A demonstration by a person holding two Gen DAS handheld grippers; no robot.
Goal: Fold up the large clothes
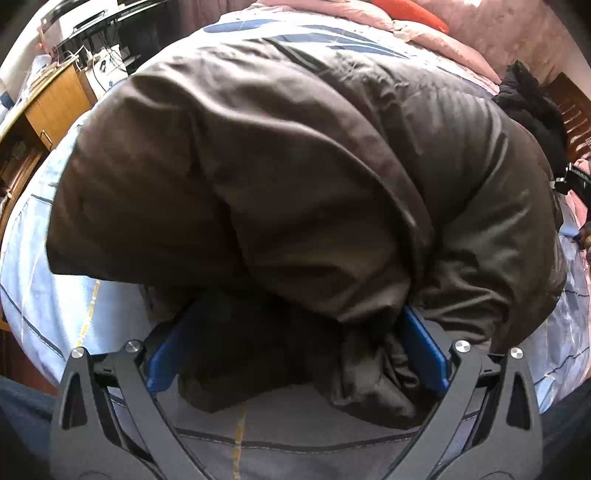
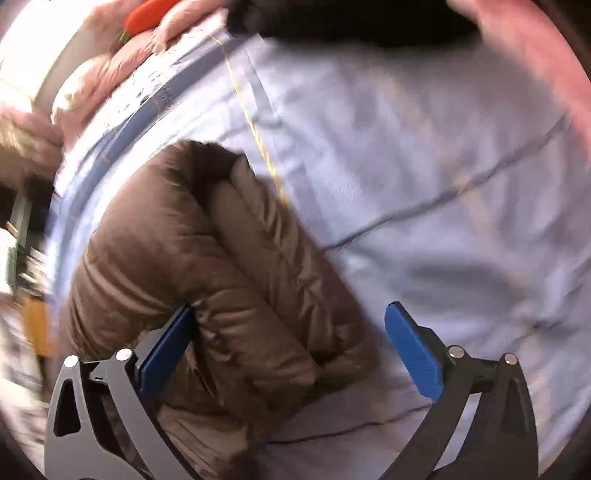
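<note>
A: Surface and surroundings?

B: A bed with a pale blue sheet (image 1: 33,280) crossed by thin dark lines and a yellow stitch line. A pink quilt (image 1: 436,33) is bunched at the far edge, with an orange item (image 1: 410,9) lying on it. In the left wrist view, a wooden cabinet (image 1: 55,107) and a desk with cables (image 1: 103,62) stand at upper left, and a black garment (image 1: 532,107) lies at upper right.

A: Position and axis of the garment?

B: The brown puffer jacket (image 1: 280,184) lies folded on the sheet. In the left wrist view its long axis runs from lower left to upper right, with a doubled fold rolling over near the camera. In the right wrist view the jacket (image 2: 207,280) occupies the lower left, its quilted ribs running diagonally toward the upper left.

A: State of the tongs?

B: The left gripper (image 1: 295,350) stands wide, with bunched jacket fabric between its blue pads (image 1: 424,354); whether the pads press it cannot be told. The right gripper (image 2: 291,350) also stands wide: one pad (image 2: 166,354) touches the jacket's side, the other pad (image 2: 413,354) is over bare sheet.

A: What is hidden or unclear?

B: The fold covers the tips of the left pads. The right wrist view is motion-blurred, notably at its left margin, and the jacket runs out of frame at the bottom.
</note>
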